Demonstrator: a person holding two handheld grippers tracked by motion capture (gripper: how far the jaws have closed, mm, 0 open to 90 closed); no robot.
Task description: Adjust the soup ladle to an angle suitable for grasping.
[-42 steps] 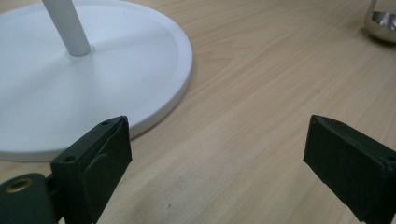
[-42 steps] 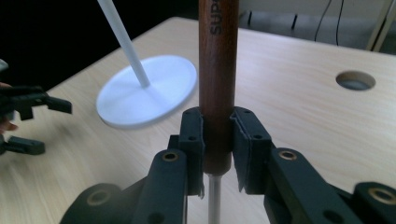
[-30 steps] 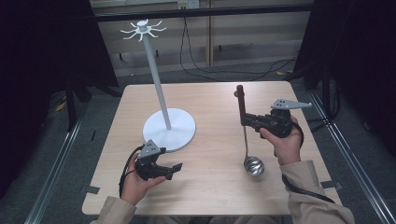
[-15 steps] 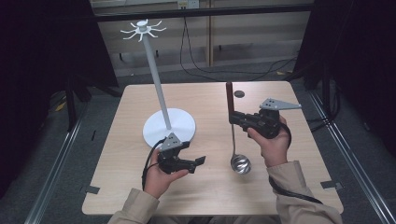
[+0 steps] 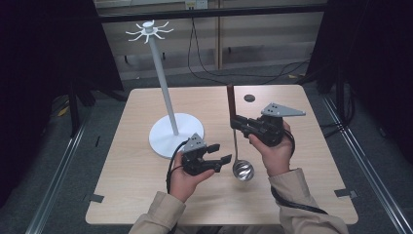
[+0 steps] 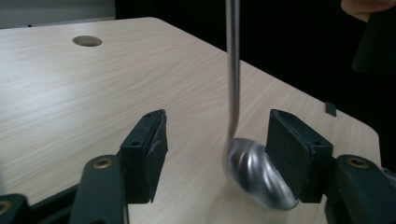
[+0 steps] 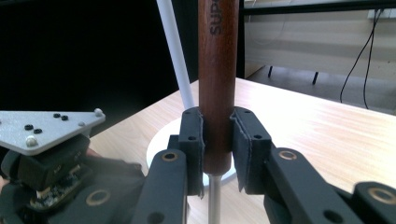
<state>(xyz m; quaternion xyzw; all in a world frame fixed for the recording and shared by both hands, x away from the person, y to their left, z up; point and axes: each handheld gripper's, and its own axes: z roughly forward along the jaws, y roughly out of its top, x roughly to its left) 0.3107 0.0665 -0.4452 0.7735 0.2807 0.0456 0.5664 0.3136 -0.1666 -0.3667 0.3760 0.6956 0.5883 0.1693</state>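
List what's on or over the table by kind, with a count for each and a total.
Ladle: 1
White stand: 1
Grippers: 2, left gripper and right gripper
Total: 4

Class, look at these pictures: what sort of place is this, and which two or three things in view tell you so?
Probably a lab or test rig for recording handling tasks, not a kitchen. A bare pale wooden table stands among black curtains and loose cables, with metal floor rails beside it, and it carries just a white hook stand and a wooden-handled steel ladle.
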